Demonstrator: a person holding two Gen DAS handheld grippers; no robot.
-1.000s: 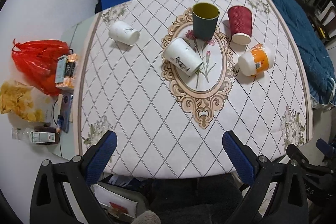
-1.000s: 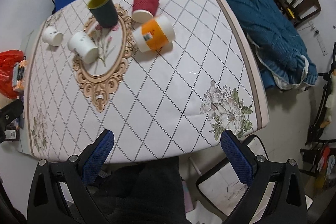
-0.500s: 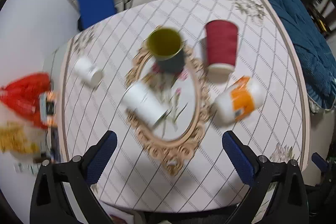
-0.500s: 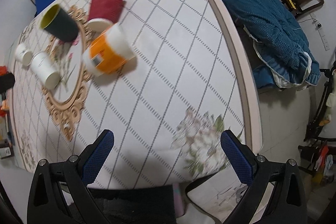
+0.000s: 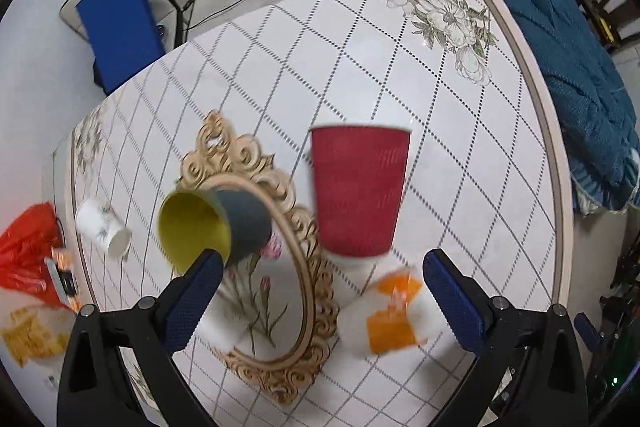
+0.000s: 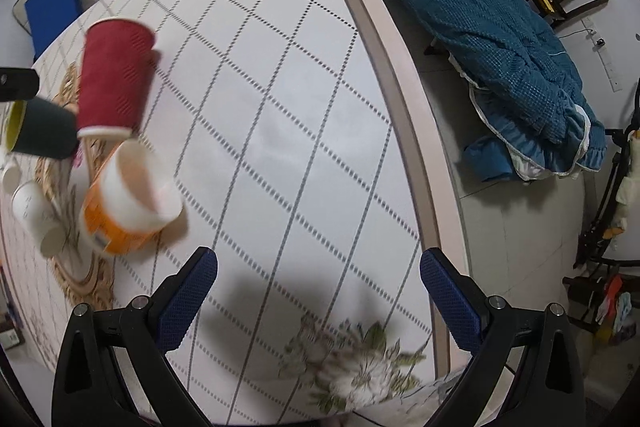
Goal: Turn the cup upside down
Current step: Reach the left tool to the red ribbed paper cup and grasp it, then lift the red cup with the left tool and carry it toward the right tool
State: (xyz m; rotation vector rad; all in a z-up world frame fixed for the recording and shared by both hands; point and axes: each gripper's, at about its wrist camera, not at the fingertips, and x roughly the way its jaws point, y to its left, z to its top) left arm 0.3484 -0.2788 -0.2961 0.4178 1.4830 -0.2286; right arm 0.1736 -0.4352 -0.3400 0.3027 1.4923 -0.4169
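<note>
1. white tiled table [image 5: 400,75] with a dotted diamond grid and a gold oval medallion [image 5: 280,307] fills both views; a blue quilt [image 6: 480,27] lies past its right edge and chairs stand behind.
2. five cups cluster round the medallion: a red ribbed cup [image 5: 358,191] already stands mouth down, a dark cup with a yellow inside [image 5: 212,223] stands mouth up, and an orange-and-white cup [image 6: 128,203] and two white cups [image 5: 104,233] lie on their sides.
3. left gripper [image 5: 320,291] hangs spread wide and empty above the cluster, the red cup roughly centred ahead of it.
4. right gripper [image 6: 318,287] is likewise spread and empty, over bare table, well apart from the cups.
5. which cup is meant cannot be told; the upright dark cup seems the likeliest, since it alone stands mouth up.
</note>
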